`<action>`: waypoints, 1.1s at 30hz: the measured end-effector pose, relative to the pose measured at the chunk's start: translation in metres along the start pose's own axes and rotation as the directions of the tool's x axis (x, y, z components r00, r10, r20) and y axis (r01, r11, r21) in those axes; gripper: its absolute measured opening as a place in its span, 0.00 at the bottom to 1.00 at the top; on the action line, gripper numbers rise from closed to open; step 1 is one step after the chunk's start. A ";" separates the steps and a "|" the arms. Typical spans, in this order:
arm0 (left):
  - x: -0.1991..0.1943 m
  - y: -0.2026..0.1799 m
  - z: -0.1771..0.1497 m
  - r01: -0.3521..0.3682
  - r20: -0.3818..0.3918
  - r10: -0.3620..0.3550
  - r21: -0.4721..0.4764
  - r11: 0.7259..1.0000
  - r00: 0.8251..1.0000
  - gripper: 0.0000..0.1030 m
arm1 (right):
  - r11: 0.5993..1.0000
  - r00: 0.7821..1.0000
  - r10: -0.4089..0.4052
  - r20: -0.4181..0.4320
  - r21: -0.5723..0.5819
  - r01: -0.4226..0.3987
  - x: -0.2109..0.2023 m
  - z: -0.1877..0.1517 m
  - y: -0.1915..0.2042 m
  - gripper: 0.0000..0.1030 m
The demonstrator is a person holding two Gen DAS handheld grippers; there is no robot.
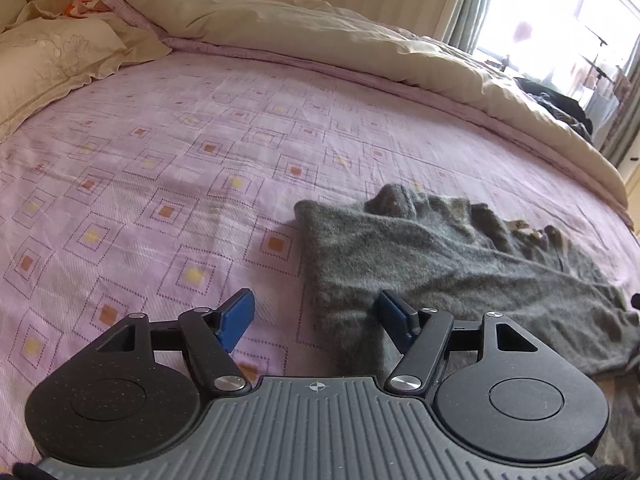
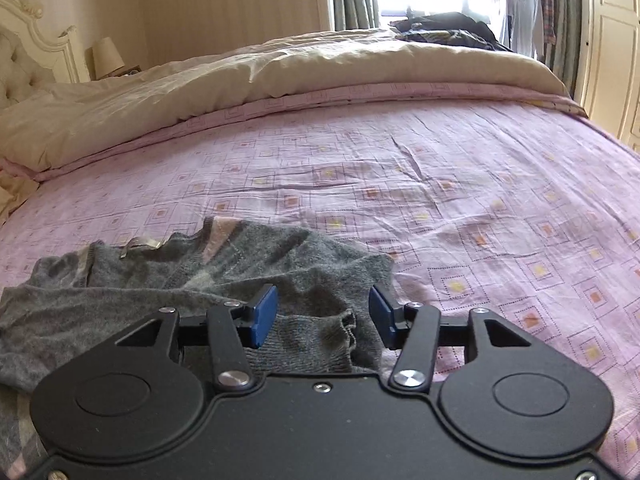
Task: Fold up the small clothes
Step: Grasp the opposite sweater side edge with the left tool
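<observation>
A small grey knitted garment [image 1: 432, 264] lies crumpled on the pink patterned bedsheet [image 1: 180, 168]. In the left wrist view my left gripper [image 1: 316, 314] is open and empty, just above the garment's near left corner. In the right wrist view the same garment [image 2: 192, 276] lies at the lower left, with a ribbed cuff or hem between the fingers. My right gripper [image 2: 323, 312] is open and empty over the garment's right end. The garment's near edge is hidden under both grippers.
A cream duvet [image 1: 340, 36] is bunched along the far side of the bed, also in the right wrist view [image 2: 200, 92]. Pillows [image 1: 52, 56] lie at the far left. Dark clothes [image 2: 444, 28] are piled by the window. A cream wardrobe [image 2: 612, 48] stands at right.
</observation>
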State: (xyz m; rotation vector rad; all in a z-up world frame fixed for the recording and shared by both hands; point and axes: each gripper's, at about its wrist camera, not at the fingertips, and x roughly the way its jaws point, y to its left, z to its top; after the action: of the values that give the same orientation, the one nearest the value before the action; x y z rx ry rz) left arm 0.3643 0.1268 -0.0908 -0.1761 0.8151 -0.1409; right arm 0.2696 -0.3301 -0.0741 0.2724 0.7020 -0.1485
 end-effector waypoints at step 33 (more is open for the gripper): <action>0.013 0.006 0.038 -0.138 0.106 0.118 0.202 0.970 0.987 0.11 | 1.000 1.000 0.024 0.005 0.000 -0.024 0.012 -0.003 -0.019 0.48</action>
State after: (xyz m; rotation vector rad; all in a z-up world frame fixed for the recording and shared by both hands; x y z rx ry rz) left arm 0.4014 0.1336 -0.0761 0.0676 0.7111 -0.0949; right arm 0.2728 -0.3482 -0.0882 0.2806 0.6939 -0.1259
